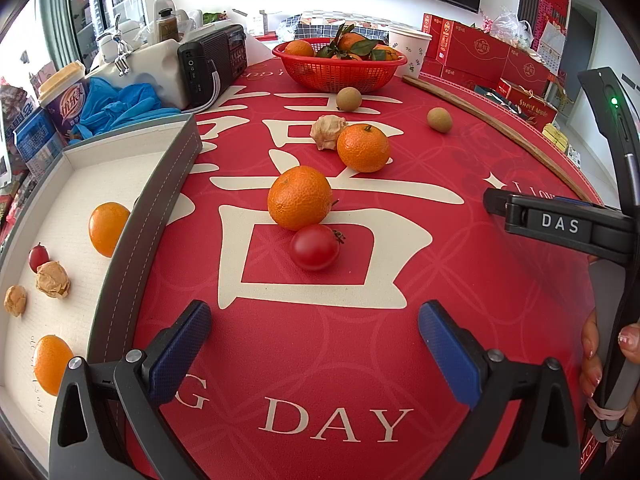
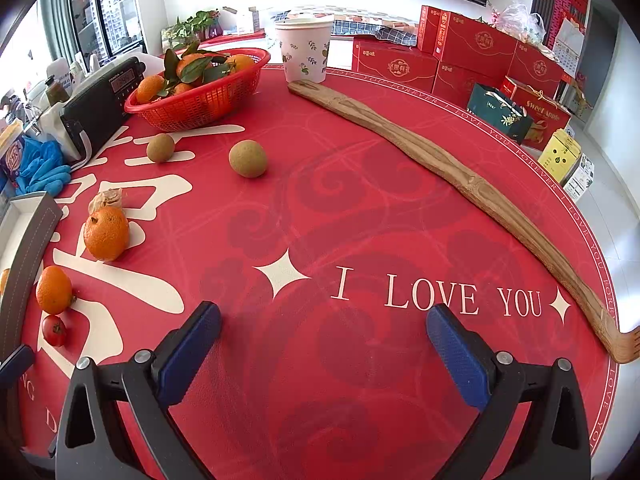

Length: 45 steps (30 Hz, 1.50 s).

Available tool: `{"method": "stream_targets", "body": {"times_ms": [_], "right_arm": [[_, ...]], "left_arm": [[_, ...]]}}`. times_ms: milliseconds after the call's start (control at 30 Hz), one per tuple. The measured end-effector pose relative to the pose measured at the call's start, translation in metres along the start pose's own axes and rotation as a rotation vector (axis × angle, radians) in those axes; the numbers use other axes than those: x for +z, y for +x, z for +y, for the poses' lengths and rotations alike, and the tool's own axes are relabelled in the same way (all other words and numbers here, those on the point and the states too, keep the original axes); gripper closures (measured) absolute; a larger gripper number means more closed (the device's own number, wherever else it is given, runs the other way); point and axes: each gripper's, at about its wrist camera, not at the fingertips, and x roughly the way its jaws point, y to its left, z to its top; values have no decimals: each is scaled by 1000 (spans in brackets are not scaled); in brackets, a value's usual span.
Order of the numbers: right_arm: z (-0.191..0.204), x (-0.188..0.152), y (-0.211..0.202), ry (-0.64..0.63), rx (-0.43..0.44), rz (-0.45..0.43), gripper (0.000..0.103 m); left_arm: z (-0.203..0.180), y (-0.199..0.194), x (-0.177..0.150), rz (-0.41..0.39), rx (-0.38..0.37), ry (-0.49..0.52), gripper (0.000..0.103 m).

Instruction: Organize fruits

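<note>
On the red table mat lie a cherry tomato [image 1: 315, 247], two mandarins [image 1: 299, 197] [image 1: 363, 148], a papery husk fruit [image 1: 328, 131] and two brown round fruits [image 1: 349, 99] [image 1: 439, 120]. A grey tray [image 1: 132, 240] at the left holds two oranges [image 1: 107, 229], a small red fruit [image 1: 38, 257] and two husk fruits [image 1: 52, 279]. My left gripper [image 1: 316, 340] is open and empty, just short of the tomato. My right gripper [image 2: 324, 344] is open and empty over bare mat; the nearer brown fruit [image 2: 248, 159] lies well ahead of it.
A red basket [image 1: 340, 68] of leafy mandarins stands at the back. A long wooden stick [image 2: 460, 184] lies along the right edge. A black radio [image 1: 212, 64], blue gloves [image 1: 120, 108], a paper cup [image 2: 306, 50] and red gift boxes [image 2: 480, 52] ring the table.
</note>
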Motion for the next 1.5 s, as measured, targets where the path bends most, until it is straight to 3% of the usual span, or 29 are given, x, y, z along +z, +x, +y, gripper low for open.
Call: {"method": "stream_targets", "body": {"times_ms": [467,633,800,1033,1133,1200,1267,1500], "right_arm": [[0,0,0,0,-1,0,0],[0,0,0,1,-1,0,0],[-1,0,0,2,-3,1,0],[-1,0,0,2,-3,0,0],[-1,0,0,2,-3,1,0],[0,0,0,2,-3,0,0],[-1,0,0,1,-2,0,0],[-1,0,0,-3,0,-2,0]], "left_arm": [[5,-2,0,-6,-41,2,0],[12,-4,4,-6,-75,-23,5],[8,0,13,-3,-53,-16,22],[-1,8,23,3,3,-7,28],[-1,8,26,-6,15,-17,47],[0,8,27,-10,20,-21,67],[2,7,27,-10,18,-25,76],[8,3,24,-14,-23,-36,77]]}}
